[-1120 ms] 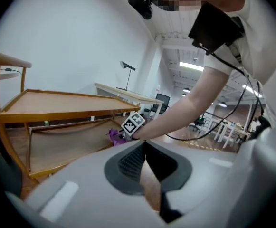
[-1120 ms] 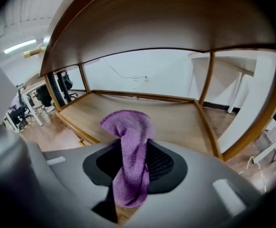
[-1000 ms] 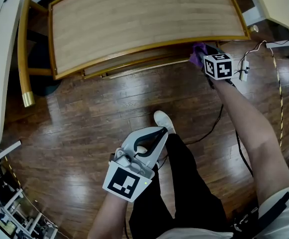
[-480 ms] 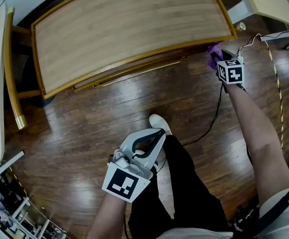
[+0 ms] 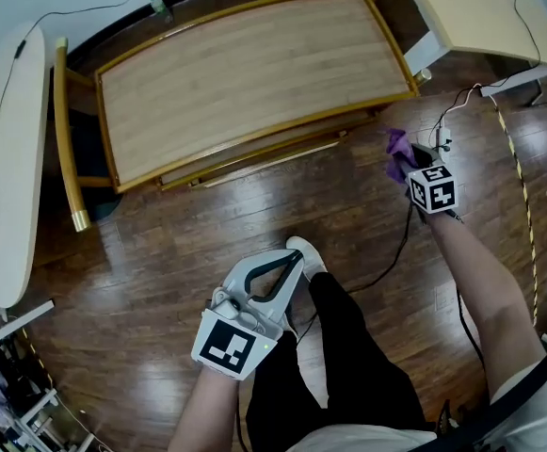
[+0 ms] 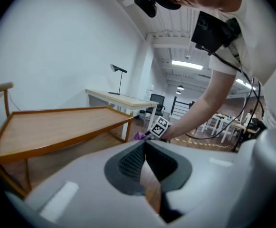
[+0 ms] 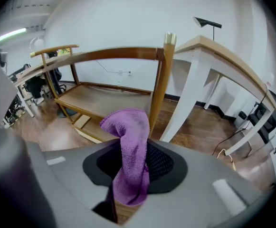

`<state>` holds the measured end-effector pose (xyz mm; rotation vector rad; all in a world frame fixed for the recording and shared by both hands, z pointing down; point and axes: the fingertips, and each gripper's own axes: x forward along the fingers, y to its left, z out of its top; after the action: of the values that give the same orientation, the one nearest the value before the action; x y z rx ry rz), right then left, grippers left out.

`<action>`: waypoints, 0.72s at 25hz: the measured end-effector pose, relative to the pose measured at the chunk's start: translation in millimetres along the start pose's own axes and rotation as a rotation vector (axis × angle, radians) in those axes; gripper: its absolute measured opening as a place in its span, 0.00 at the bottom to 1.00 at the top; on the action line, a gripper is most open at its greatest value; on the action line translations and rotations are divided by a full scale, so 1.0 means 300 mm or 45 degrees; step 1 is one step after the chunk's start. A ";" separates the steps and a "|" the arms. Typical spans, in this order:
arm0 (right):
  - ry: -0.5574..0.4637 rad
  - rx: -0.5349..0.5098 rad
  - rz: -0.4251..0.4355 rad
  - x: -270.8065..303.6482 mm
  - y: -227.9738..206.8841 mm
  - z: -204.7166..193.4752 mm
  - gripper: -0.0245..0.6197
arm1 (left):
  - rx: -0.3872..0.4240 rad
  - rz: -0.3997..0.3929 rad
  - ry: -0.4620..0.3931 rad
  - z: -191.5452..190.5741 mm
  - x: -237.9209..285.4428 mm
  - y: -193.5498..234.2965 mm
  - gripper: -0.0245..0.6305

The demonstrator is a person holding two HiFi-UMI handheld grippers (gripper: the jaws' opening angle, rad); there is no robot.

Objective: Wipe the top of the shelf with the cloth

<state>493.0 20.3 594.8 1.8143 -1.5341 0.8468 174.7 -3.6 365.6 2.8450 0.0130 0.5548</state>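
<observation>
The right gripper (image 5: 410, 163) pinches the purple cloth (image 5: 397, 147) just off the wooden shelf's (image 5: 254, 73) corner; the left gripper (image 5: 295, 255) hangs closed, empty.

Right gripper (image 7: 134, 151): fingers (image 7: 159, 163) clamped on purple cloth (image 7: 130, 137). Cloth stands up between them, top folded over toward left, lower end hanging below pads. Beyond it: wooden shelf (image 7: 110, 54), top seen edge-on as brown rail (surface itself not visible from this height), lower board (image 7: 104, 101) beneath. Corner post (image 7: 160, 94) with brass cap just behind cloth. White tabletop (image 7: 223, 56) on white legs at right, black lamp (image 7: 208, 22) above it. Dark wood floor (image 7: 199, 132).
</observation>
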 end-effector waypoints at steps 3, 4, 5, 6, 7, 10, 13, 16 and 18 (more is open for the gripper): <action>-0.052 0.004 0.051 -0.149 0.114 0.032 0.23 | 0.001 0.003 -0.027 0.039 -0.089 -0.044 0.07; -0.073 0.020 0.062 -0.205 0.155 0.042 0.23 | 0.000 -0.002 -0.045 0.054 -0.127 -0.062 0.07; -0.097 0.041 0.076 -0.263 0.203 0.052 0.23 | -0.006 -0.005 -0.063 0.068 -0.170 -0.081 0.07; -0.124 0.061 0.094 -0.323 0.258 0.063 0.23 | -0.017 -0.004 -0.079 0.079 -0.218 -0.098 0.07; -0.157 0.076 0.114 -0.384 0.318 0.079 0.23 | -0.026 0.001 -0.090 0.086 -0.270 -0.114 0.07; -0.274 0.072 0.160 -0.591 0.497 0.134 0.23 | -0.033 0.025 -0.100 0.097 -0.436 -0.168 0.07; -0.382 0.056 0.176 -0.850 0.647 0.163 0.23 | -0.008 0.045 -0.077 0.097 -0.598 -0.256 0.07; -0.471 0.088 0.175 -1.088 0.762 0.155 0.23 | 0.031 0.053 -0.046 0.082 -0.732 -0.348 0.07; -0.486 0.118 0.164 -1.225 0.806 0.106 0.23 | 0.041 0.051 -0.024 0.061 -0.793 -0.420 0.07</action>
<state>210.9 180.6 296.0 2.0495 -1.8923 0.6637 -34.6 101.6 231.4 2.8871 -0.0394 0.5409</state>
